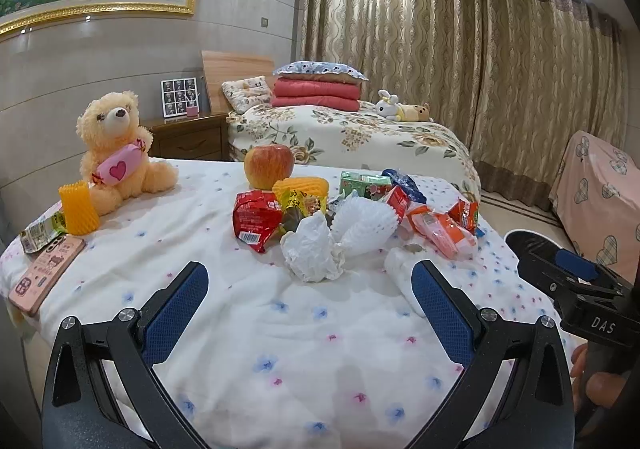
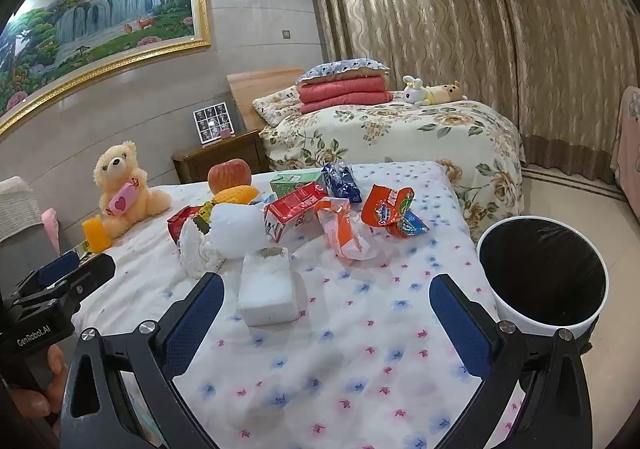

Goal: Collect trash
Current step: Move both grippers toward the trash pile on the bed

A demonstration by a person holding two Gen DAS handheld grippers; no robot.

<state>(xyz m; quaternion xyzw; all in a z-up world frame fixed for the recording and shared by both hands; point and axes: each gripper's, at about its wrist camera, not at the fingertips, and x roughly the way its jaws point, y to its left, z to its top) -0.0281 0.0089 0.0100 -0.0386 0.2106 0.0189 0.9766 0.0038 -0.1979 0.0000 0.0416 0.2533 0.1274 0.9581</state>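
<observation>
Left gripper (image 1: 310,301) and right gripper (image 2: 326,309): jaws apart, empty. "Ovaltine" legible on orange packet (image 2: 387,205); "DAS", "GenRobot.AI" on housings. Red wrapper (image 1: 254,219) text unreadable.

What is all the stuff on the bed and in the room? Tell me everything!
teddy bear: 1, cream, bed's far left
apple: 1, red, behind the pile
foam fruit nets: 3, two yellow, one white; left and pile
snack wrappers: several, mostly red and orange, centre pile
cartons: 2, red and green, pile
crumpled tissue: 1, white, front of pile
foam block: 1, white, near front
phone: 1, pink, left edge
trash bin: 1, white, black liner, right of bed
second bed: 1, floral, behind
left gripper: open
right gripper: open
</observation>
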